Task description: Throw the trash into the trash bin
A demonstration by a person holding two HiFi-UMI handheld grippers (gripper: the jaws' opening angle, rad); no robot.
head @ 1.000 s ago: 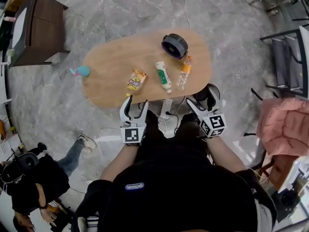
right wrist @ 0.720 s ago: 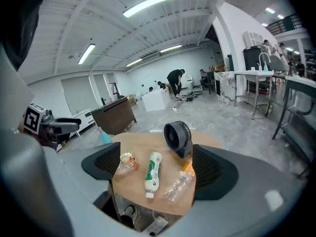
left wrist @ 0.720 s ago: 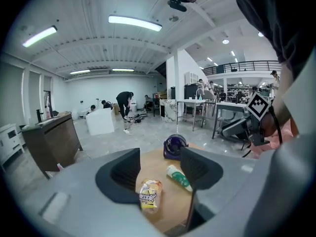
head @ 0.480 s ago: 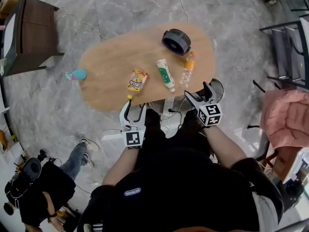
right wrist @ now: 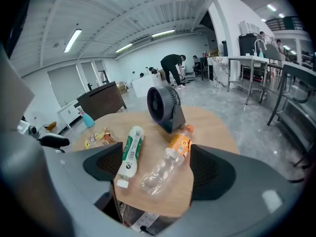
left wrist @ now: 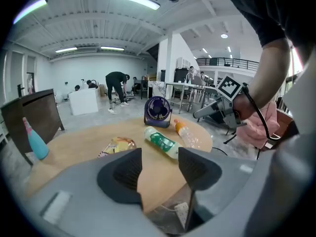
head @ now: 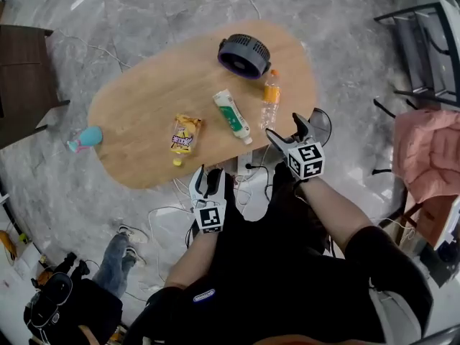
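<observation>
**Surface** (head: 144, 99): oval, light wood, standing on a grey marbled floor.

**Items on the surface**
- Dark round fan (head: 244, 54), upright at the far edge.
- Clear plastic bottle (head: 270, 103) with an orange label and cap, lying on its side near the right end, its cap toward the fan.
- White bottle with green label (head: 231, 116), lying just left of the clear bottle and apart from it.
- Yellow snack packet (head: 185, 134), lying flat left of the white bottle.
- Small yellow scrap (head: 177, 162), near the packet at the front edge.

**Teal spray bottle** (head: 88, 137): at the left end. I cannot tell whether it stands on the surface or beside it.

**Left gripper** (head: 208, 177): held low, just short of the front edge. The jaws are apart with nothing between them, aimed toward the white bottle.

**Right gripper** (head: 285, 129): at the right front edge. The jaws are wide apart and hold nothing, framing the clear bottle and the white bottle without touching them.

**Dark round container** (head: 322, 119): on the floor by the right end, partly hidden behind the right gripper.

**Power strip** (head: 244, 165): white, on the floor under the front edge.

**Pink cloth** (head: 428, 160): draped at the far right.
</observation>
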